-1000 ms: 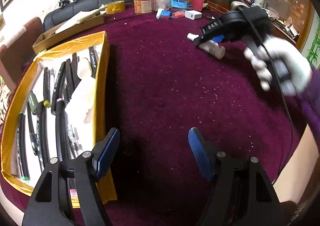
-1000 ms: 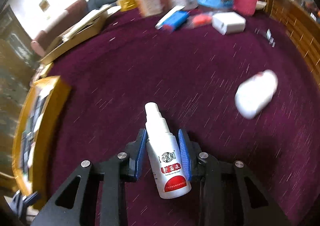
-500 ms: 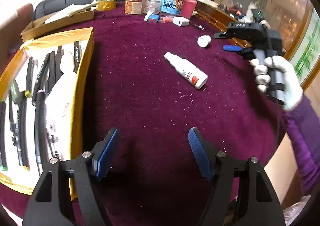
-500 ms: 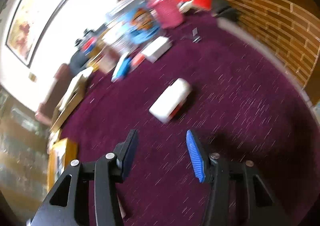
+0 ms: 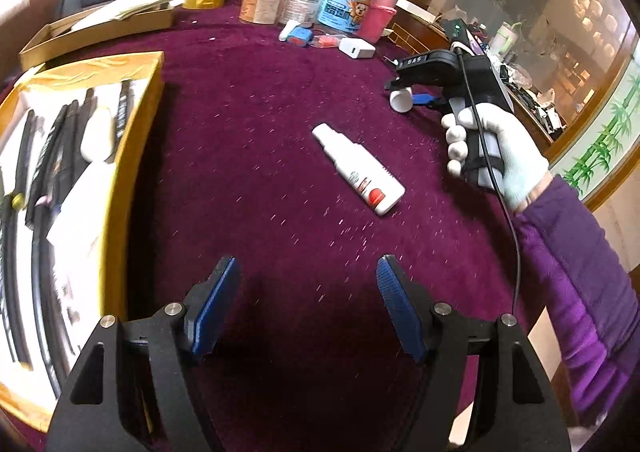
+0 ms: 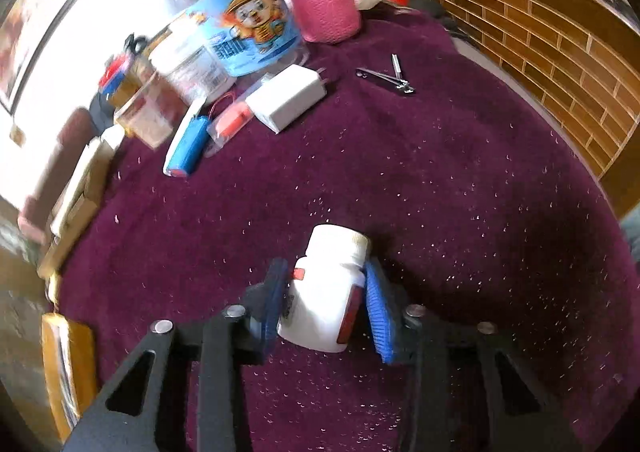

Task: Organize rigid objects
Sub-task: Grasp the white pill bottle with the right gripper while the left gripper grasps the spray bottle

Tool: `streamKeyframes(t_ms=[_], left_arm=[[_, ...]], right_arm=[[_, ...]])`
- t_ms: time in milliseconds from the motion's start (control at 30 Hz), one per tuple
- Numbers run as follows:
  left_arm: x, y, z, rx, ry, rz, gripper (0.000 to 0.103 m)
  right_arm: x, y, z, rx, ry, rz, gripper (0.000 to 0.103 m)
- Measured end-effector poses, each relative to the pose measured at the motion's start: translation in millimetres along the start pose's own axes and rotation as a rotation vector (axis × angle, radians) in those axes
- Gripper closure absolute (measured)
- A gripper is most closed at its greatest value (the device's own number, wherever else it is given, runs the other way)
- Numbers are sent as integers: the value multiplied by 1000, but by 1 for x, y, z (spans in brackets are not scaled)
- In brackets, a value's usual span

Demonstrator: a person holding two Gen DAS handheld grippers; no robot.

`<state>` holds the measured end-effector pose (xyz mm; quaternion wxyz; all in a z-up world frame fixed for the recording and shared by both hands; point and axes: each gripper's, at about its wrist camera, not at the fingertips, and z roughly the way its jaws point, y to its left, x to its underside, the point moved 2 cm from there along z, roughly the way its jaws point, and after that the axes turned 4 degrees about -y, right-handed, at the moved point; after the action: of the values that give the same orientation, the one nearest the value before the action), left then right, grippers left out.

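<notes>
- Far left on the surface (image 5: 248, 100): yellow tray (image 5: 138, 156) already lined with long dark pens or tubes, lying side by side.
- Left gripper (image 5: 308, 304): spread wide, nothing between the blue pads, hanging low over bare purple cloth just right of the tray.
- Centre: white spray bottle (image 5: 358, 170) lying flat on its side, nozzle pointing up-left, red-marked base toward the lower right, well apart from both grippers. Probably light, stiff plastic with a smooth round body, so likely to roll or slip; best taken across the middle of the barrel, not the thin nozzle.
- Right: small white pill bottle (image 6: 326, 292) lying on its side between the pads of the right gripper (image 6: 326, 298), cap end pointing away. Pads flank the barrel closely; left pad seems to touch, but a firm clamp cannot be told. Looks rigid, light, slick-walled; the straight body below the cap seems the safest hold.
- Far edge: jars, charger and nail clippers (image 6: 390, 78) clustered.
</notes>
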<state>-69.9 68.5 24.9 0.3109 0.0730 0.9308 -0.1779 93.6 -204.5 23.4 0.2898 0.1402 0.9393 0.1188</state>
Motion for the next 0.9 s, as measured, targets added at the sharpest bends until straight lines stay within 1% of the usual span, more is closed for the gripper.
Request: streamKeyframes(t_ms=[133,333,433,500,567,600,667,700,733,767,833,900], left_arm=[[-16,-14,20,2,9,31,32],[-38,-33,54,17,52,34,33],[-46,-47,69,-9,57,75,33],[-51,-57,88,-65,67,121,33],[-50,-62,103,-104,89,168,33],[-50,-65,103,-118,63,199,33],[-44,-64,97,-102,58,220,49],[-41,-62,93,-91,59,220,55],[-38,-56,87,-82,61,214,65],[-36,-52,83,-75,65,202,69],[-37,-46,80,-59,70,166,69],[-37,-45,80,-65,70,153,69]], right_arm=[[16,-3,-11,-34,30,-51,69],[65,-10,-44,-80,69,-142,69],[85,-16,-58,-106,76,-164,69],[95,-21,-65,-121,70,-164,69],[101,-23,-69,-124,66,-166,69],[105,-24,-72,-124,64,-172,69],[109,-25,-75,-122,61,-181,69],[111,-26,-77,-120,59,-187,69],[113,-27,-78,-120,56,-195,69],[114,-27,-80,-119,53,-199,69],[117,-26,-80,-113,45,-211,69],[119,-23,-80,-90,31,-234,69]])
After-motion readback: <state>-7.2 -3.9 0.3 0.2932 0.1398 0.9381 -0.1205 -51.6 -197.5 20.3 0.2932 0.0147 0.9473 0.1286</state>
